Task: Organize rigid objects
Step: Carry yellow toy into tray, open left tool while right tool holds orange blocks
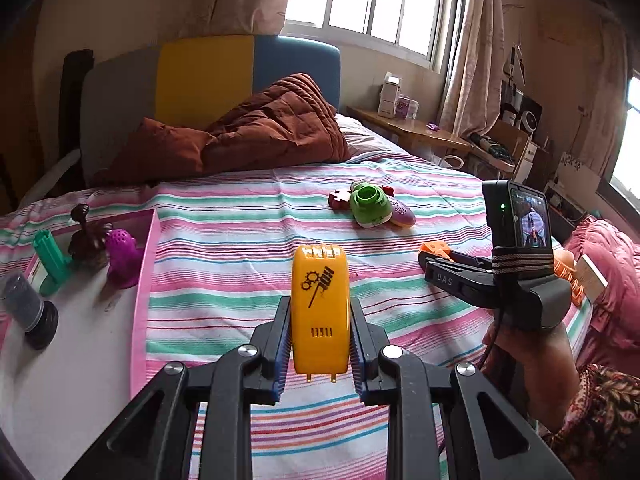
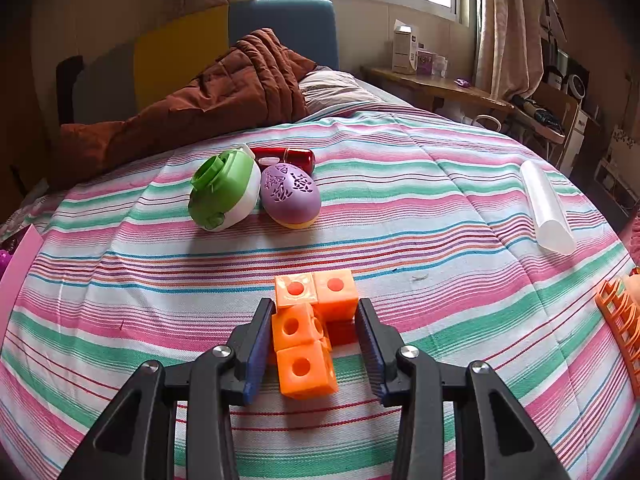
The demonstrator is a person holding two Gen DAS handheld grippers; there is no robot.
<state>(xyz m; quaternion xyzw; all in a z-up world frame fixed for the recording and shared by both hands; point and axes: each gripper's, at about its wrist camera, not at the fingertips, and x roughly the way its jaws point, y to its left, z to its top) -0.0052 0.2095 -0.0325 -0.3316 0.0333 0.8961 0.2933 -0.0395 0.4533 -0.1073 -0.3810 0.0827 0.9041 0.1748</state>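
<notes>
A yellow plastic piece is clamped in the left gripper at lower centre. The right gripper is closed on orange linked cubes, seemingly mid-carry. Next, each should probably be set in the pink-rimmed tray at left.
</notes>
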